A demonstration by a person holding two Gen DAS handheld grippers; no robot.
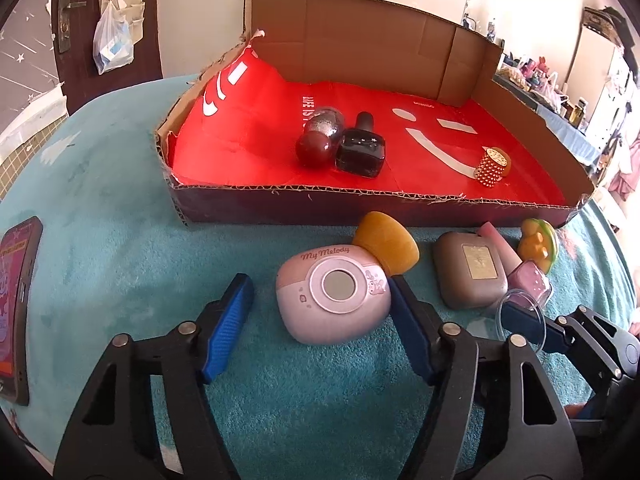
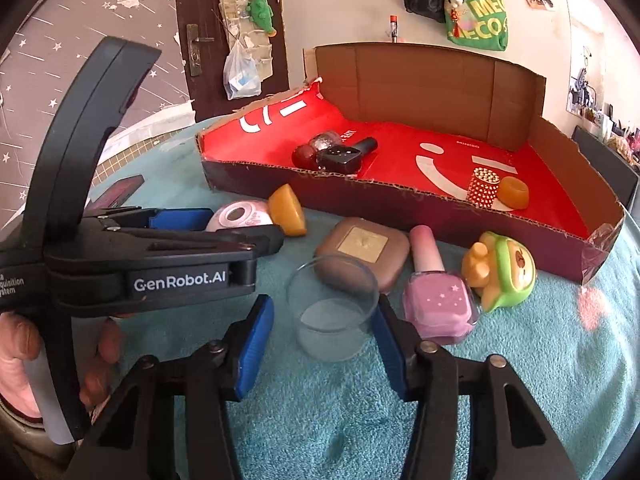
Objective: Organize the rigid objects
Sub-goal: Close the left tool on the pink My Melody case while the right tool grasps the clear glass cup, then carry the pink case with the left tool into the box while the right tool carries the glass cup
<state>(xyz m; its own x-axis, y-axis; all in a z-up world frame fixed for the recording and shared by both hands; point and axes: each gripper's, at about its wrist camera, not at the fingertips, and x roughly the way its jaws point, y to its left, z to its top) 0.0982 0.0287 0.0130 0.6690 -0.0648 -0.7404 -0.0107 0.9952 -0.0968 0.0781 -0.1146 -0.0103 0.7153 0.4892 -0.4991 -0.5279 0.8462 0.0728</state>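
Observation:
A pink My Melody toy camera (image 1: 334,295) lies on the teal cloth between the open blue fingers of my left gripper (image 1: 320,320), close to the right finger. My right gripper (image 2: 326,354) is open around a clear plastic cup (image 2: 332,308), not squeezing it. Beside the cup lie a brown compact (image 2: 362,254), a pink nail polish bottle (image 2: 436,304) and a green-and-orange figurine (image 2: 502,272). An orange block (image 1: 386,246) sits behind the camera.
A cardboard tray with a red liner (image 1: 400,196) stands behind, holding a dark red bottle (image 1: 320,140), a black bottle (image 1: 362,150) and a gold studded cylinder (image 1: 492,166). A phone (image 1: 18,308) lies at the far left.

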